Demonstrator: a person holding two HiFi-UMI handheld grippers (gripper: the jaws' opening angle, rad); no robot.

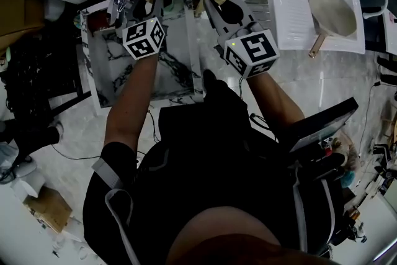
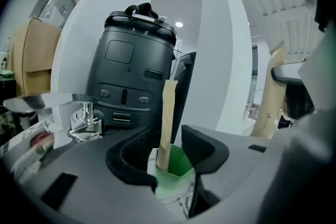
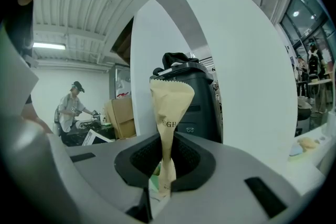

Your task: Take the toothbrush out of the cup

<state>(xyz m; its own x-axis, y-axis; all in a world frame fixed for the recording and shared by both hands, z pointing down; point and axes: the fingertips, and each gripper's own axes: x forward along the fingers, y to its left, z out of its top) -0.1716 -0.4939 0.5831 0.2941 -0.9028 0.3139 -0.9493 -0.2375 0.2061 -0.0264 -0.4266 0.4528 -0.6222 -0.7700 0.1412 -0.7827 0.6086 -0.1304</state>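
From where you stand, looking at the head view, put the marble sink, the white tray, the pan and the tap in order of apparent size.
Largest to smallest:
1. marble sink, though partly covered
2. white tray
3. pan, lying in that tray
4. tap, at the sink's back corner

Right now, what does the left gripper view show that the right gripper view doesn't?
Only the left gripper view: a paper-wrapped toothbrush standing in a green cup between the open jaws of the left tool, and a chrome tap at the left. Only the right gripper view: the right tool shut on a tan paper packet, and a person far off at the left. Both: the dark grey machine behind; the packet also shows near the left view's right edge.
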